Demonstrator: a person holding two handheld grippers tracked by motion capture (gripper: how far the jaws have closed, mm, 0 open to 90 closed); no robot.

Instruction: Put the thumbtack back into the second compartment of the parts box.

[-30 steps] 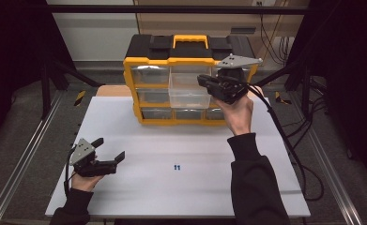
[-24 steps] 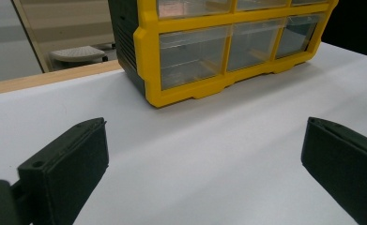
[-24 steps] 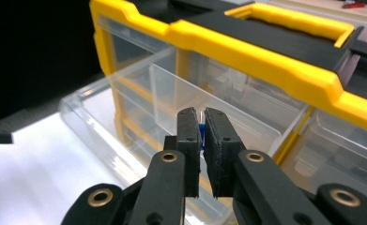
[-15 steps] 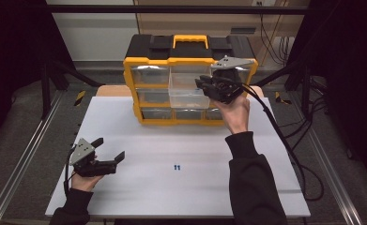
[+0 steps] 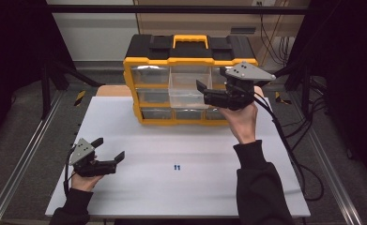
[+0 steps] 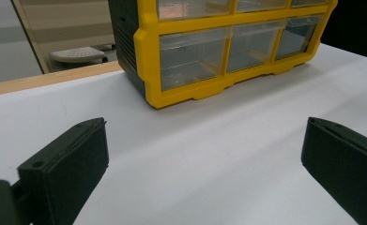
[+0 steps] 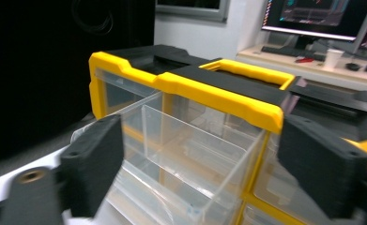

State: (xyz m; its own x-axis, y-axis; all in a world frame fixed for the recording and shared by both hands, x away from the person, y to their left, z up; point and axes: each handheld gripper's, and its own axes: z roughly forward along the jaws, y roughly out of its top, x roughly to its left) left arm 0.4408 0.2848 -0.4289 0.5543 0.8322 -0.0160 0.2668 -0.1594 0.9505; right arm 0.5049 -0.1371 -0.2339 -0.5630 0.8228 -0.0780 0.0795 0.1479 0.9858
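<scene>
The white table carries a yellow and black drawer cabinet at its far edge, front toward the person so the drawers can be reached. Its clear top middle drawer stands pulled out, apparently empty. The right gripper hangs just beside that drawer's right front corner; its jaws have just been opening and grip nothing, which suggests it has let go of the drawer. The left gripper rests low over the table's near left, jaws spread wide and empty, seemingly waiting.
</scene>
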